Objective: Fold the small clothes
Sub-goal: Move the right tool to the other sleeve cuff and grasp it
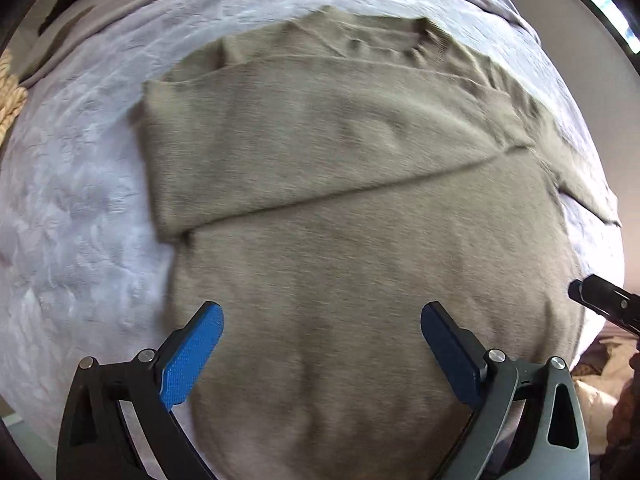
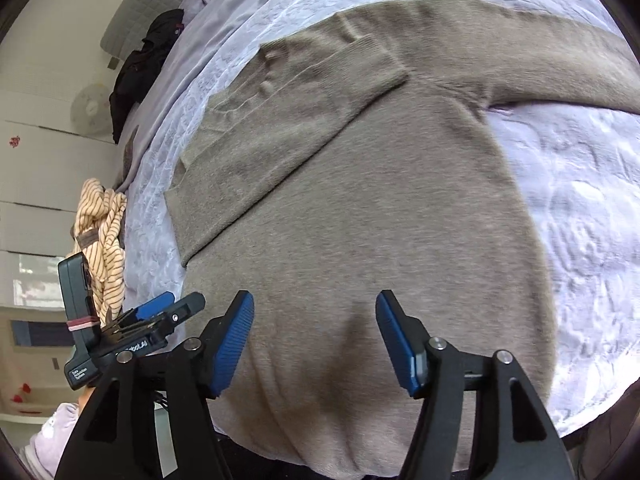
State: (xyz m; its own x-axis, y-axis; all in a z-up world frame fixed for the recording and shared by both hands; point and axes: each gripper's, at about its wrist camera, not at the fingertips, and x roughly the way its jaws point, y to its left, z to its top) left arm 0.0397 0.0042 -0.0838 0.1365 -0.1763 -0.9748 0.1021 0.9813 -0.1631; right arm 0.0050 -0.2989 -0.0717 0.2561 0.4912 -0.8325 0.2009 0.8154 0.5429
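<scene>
- Sweater (image 1: 340, 240), taupe knit, lies flat on a pale lilac bedspread (image 1: 80, 208), its hem toward both cameras and its neckline at the far side.
- One sleeve (image 1: 280, 148) is folded across the chest; in the right wrist view the other sleeve (image 2: 520, 36) stretches out over the bedspread.
- Left gripper (image 1: 322, 320) hovers over the lower body of the sweater, its blue pads (image 1: 192, 360) spread wide with nothing between them.
- Right gripper (image 2: 315, 312) hangs above the hem area, fingers likewise apart and empty.
- Beside the bed's edge in the right wrist view sit a striped cream garment (image 2: 102, 232) and a heap of dark clothing (image 2: 144, 64).
</scene>
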